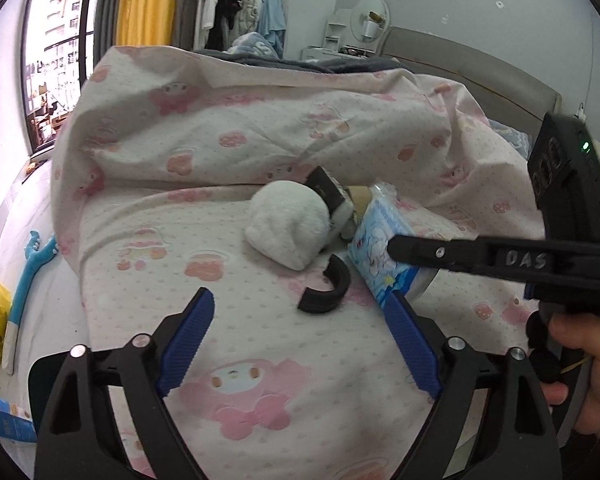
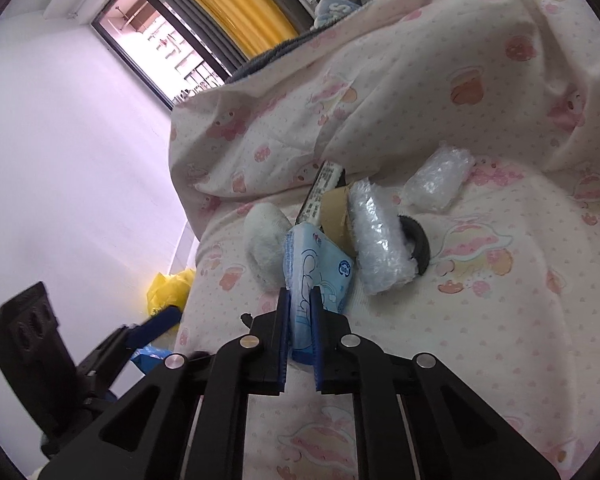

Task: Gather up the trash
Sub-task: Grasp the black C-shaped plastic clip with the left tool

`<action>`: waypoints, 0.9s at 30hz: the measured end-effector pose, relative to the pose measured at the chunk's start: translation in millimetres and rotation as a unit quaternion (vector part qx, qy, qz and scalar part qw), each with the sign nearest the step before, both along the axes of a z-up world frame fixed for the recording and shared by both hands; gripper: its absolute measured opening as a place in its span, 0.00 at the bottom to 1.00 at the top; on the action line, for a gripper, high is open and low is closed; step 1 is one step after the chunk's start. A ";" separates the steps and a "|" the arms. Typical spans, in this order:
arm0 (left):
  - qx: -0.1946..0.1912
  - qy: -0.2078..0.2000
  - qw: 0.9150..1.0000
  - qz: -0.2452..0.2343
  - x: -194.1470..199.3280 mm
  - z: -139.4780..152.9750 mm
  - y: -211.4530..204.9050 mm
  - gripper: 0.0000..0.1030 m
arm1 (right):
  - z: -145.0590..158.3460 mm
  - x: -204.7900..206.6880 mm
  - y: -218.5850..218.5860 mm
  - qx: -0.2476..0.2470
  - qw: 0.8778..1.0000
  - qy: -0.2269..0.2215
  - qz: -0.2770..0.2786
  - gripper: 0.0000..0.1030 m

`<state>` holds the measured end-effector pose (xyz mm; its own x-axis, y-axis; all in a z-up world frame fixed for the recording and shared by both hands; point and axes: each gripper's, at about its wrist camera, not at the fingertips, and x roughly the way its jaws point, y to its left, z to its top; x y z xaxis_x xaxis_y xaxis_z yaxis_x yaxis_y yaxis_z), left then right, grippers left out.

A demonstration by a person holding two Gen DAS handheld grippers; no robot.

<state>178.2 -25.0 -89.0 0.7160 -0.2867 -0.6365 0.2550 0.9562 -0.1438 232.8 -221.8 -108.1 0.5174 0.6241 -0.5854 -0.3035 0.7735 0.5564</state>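
one soft blue-and-white tissue pack [image 2: 318, 276] with cartoon print, clenched by right gripper [image 2: 300, 320] fingers, left gripper [image 1: 300, 344] fingers spread, empty

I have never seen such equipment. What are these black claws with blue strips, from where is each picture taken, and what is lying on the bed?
These are two hand-held grippers, each with its own camera looking along its fingers. A person's hand holds the right one. The right gripper is shut on a blue tissue pack. The left gripper is open and holds nothing. On the pink quilt lie a white fluffy ball, a black curved piece, bubble wrap and a cardboard scrap.
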 end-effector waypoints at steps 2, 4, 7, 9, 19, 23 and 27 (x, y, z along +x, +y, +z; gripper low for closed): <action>0.001 0.004 1.000 -0.007 2.5 -3.4 -5.5 0.80 | 4.0 -2.9 -7.2 0.008 1.000 -0.008 0.000 0.09; 0.000 0.010 1.000 -0.012 6.4 -7.4 -10.6 0.77 | 6.5 -4.1 -11.0 0.012 1.000 -0.012 0.000 0.09; 0.001 0.014 1.000 -0.016 11.8 -12.9 -17.1 0.71 | 9.1 -6.5 -19.1 0.016 1.000 -0.016 -0.003 0.09; 0.007 0.014 1.000 -0.019 15.8 -16.1 -21.6 0.67 | 10.9 -8.4 -25.2 0.020 1.000 -0.019 -0.004 0.09; 0.003 0.035 0.999 -0.026 40.4 -29.7 -33.0 0.45 | 13.4 -15.1 -46.6 0.024 1.000 -0.020 -0.004 0.09; 0.001 0.041 0.999 -0.025 46.3 -31.1 -34.7 0.39 | 14.0 -16.6 -49.9 0.025 0.999 -0.019 -0.001 0.09; 0.000 0.045 0.999 -0.025 49.2 -31.8 -35.5 0.36 | 14.0 -17.8 -52.7 0.022 1.000 -0.018 0.001 0.09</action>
